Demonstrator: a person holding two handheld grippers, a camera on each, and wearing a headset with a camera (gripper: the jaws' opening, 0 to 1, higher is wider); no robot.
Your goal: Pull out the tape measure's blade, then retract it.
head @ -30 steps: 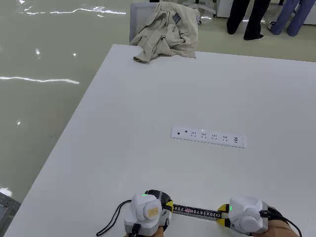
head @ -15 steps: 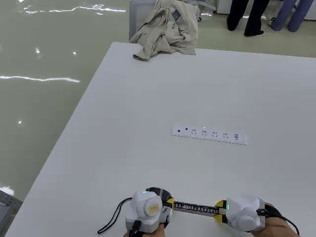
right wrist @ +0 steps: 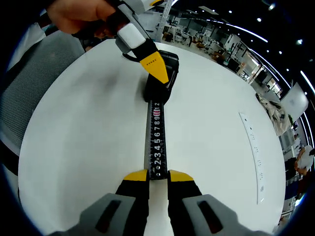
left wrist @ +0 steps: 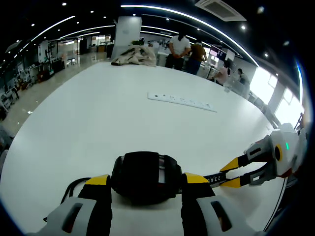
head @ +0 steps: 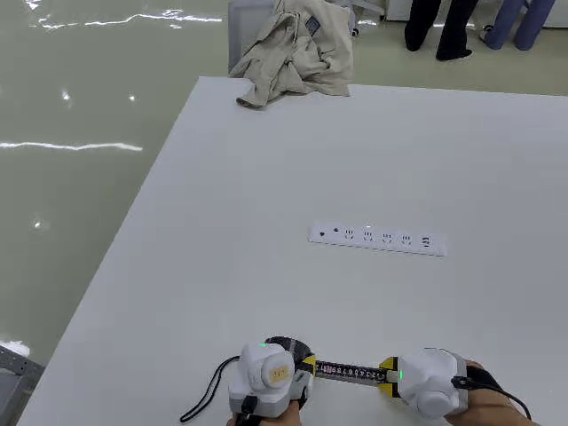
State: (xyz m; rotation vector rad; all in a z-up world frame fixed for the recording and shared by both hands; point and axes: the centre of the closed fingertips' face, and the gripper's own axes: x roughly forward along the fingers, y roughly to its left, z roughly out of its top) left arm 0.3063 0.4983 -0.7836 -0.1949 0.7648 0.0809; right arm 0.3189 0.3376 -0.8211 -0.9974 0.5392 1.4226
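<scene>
L gripper jaws clamped round the case, R gripper jaws pinching the blade tip. Tape's on the worktop, well apart from the power strip, near side. Blade's out a short way imo; retract not done yet.

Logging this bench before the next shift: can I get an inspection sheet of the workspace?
Surface: white table, no spills seen.
Job's things: tape measure on the table, blade drawn out a short way.
Clutter: power strip mid-table; beige garment at the far edge.
Grippers: left gripper shut on the tape measure; right gripper shut on the blade's tip.
Cables: black cord looped beside the left gripper.
Surroundings: glossy floor; people standing beyond the table.
</scene>
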